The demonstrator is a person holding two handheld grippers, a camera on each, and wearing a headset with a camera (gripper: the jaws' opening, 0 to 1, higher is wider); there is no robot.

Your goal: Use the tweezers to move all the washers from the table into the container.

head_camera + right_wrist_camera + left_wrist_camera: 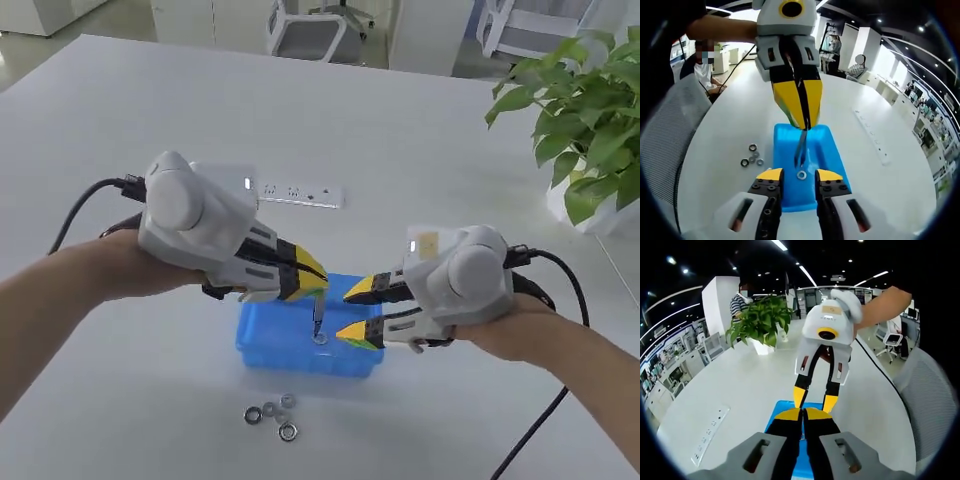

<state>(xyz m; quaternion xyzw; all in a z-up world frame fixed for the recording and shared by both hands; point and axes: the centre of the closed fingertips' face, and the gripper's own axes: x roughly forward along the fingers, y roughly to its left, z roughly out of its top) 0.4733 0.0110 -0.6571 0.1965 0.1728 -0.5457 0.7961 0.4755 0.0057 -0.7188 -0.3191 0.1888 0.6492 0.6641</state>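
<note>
My left gripper [318, 277] is shut on thin metal tweezers [317, 318] that point down into the blue container [270, 345]. One washer [320, 339] lies inside, just below the tweezer tips. My right gripper [347, 312] stands open at the container's right side, nothing between its jaws. Several washers [272, 411] lie on the white table in front of the container. In the right gripper view, the left gripper [804, 122] comes down from above with the tweezers [801, 145] over the washer [801, 175], and the loose washers [751, 156] sit left of the container [825, 150].
A white power strip [295, 192] lies on the table behind the container. A potted plant [590, 120] stands at the far right edge. Office chairs [305, 30] stand beyond the table. Cables trail from both grippers across the table.
</note>
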